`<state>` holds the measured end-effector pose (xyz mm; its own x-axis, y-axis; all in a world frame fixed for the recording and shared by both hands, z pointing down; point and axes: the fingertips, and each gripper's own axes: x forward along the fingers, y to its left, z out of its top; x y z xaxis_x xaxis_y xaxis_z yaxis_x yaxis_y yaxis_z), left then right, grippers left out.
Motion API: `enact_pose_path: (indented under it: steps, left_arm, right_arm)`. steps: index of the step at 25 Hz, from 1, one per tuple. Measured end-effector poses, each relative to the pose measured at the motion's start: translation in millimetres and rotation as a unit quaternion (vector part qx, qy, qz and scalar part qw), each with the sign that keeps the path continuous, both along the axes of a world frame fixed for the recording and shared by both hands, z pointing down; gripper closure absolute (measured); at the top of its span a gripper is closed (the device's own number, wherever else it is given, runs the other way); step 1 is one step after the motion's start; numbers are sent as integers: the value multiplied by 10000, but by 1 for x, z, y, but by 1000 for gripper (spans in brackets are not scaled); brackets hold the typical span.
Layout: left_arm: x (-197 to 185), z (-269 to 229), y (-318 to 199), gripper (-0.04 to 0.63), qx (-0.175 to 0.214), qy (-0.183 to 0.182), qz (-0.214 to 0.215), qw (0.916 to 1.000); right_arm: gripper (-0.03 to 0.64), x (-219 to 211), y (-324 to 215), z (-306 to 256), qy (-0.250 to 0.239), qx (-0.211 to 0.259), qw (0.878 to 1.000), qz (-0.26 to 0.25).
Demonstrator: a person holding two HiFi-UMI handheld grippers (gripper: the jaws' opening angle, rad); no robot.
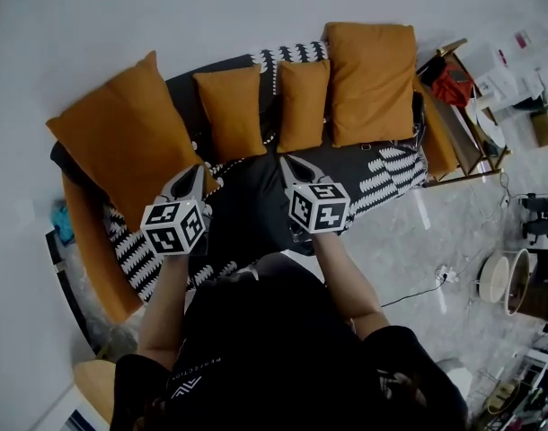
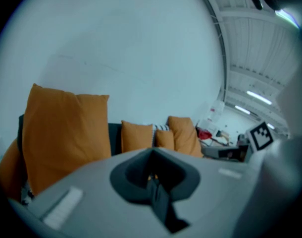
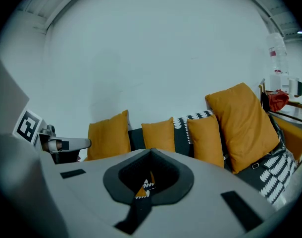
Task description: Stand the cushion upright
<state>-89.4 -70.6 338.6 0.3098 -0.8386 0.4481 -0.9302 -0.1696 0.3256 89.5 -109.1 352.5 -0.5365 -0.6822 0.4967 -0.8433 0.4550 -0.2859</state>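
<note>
Four orange cushions stand upright against the back of a dark sofa [image 1: 256, 209]: a large one at the left [image 1: 126, 133], two small ones [image 1: 231, 110] [image 1: 303, 104], and a large one at the right [image 1: 370, 81]. My left gripper [image 1: 198, 172] is shut and empty, its tip beside the lower right corner of the left large cushion [image 2: 64, 133]. Over the dark seat my right gripper [image 1: 287, 162] is also shut and holds nothing, just in front of the small cushions [image 3: 159, 133] [image 3: 205, 138]. The right large cushion [image 3: 242, 118] leans on the backrest.
A black-and-white patterned throw [image 1: 391, 173] covers part of the seat. Orange armrests [image 1: 440, 142] close both ends of the sofa. A side table with a red thing [image 1: 452, 86] stands at the right. Cables and a round bowl [image 1: 495, 278] lie on the floor.
</note>
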Motion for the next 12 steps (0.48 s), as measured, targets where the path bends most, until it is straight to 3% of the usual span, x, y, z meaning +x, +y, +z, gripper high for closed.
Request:
enact_pose_path:
  steps: [12]
  left_arm:
    - [-11, 10, -2, 586, -145, 23, -124, 9998]
  right_arm:
    - [624, -3, -7, 5, -117, -119, 9999, 14]
